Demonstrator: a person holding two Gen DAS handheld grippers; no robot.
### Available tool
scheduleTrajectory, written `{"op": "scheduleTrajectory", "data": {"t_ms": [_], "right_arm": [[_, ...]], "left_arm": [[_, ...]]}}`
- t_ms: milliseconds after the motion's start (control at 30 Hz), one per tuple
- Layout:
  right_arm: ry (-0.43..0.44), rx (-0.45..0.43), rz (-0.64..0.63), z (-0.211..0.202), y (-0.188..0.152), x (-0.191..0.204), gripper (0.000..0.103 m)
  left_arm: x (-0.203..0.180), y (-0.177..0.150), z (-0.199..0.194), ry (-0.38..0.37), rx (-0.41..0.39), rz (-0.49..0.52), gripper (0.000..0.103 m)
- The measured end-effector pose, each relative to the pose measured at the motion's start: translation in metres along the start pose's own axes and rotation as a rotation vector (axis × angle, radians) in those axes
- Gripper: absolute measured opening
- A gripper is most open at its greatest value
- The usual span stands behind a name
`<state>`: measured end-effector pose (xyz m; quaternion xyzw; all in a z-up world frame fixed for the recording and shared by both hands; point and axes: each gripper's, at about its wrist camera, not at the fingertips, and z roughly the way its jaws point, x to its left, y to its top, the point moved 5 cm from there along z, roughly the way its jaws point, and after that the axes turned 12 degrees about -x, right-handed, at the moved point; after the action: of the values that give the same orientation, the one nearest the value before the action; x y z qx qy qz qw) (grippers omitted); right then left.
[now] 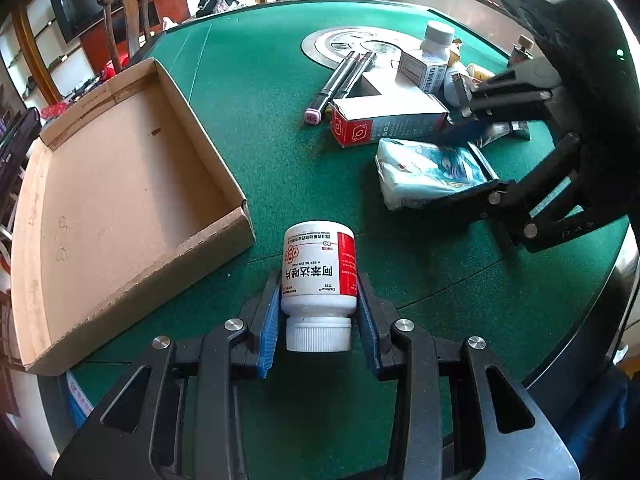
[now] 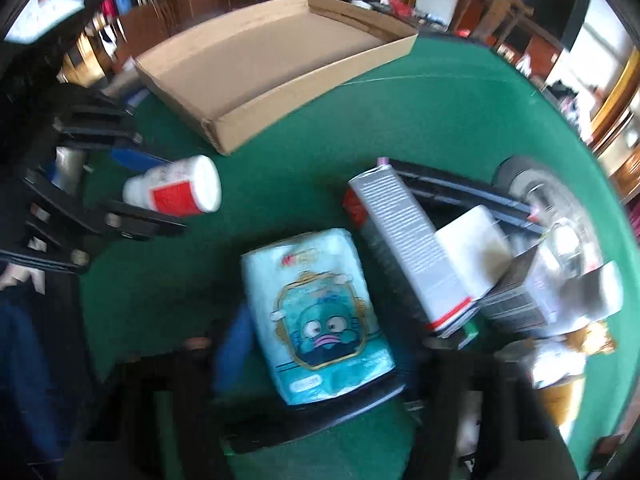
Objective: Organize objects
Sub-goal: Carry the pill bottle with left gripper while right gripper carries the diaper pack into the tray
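A white pill bottle with a red label panel hangs cap-first between the blue pads of my left gripper, which is shut on it above the green felt, just right of the cardboard tray. The tray has nothing inside. My right gripper reaches in from the right, its fingers on either side of a light-blue tissue pack and pressing its edges. The blurred right wrist view shows that pack, printed with a cartoon face, lying flat between the right gripper fingers. The bottle appears at the left.
Behind the pack is a clutter: a red and white carton, two dark markers, a small box with a white bottle on it, and wrappers. A round metal plate marks the table's centre. A wooden chair stands behind the tray.
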<state>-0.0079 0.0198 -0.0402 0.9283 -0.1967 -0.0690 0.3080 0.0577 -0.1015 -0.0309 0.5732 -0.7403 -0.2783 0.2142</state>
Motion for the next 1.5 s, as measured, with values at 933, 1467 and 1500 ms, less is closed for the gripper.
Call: {"op": "scheduleTrajectory", "data": {"t_ms": [933,1467,1500], "right_arm": [[0.011,-0.25,0.464,-0.027,0.112,0.015,0.025],[0.013,-0.231,0.593,0.06,0.219,-0.014,0.025],[0.01,-0.228,0.608,0.067,0.223,-0.017,0.025]], "left_arm": [[0.109,0.057,-0.082,-0.015,-0.274,-0.314,0.034],[0.24,0.096,-0.028,0.076,-0.164,-0.433,0.034],[0.243,0.097,-0.023,0.074,-0.159,-0.438,0.034]]}}
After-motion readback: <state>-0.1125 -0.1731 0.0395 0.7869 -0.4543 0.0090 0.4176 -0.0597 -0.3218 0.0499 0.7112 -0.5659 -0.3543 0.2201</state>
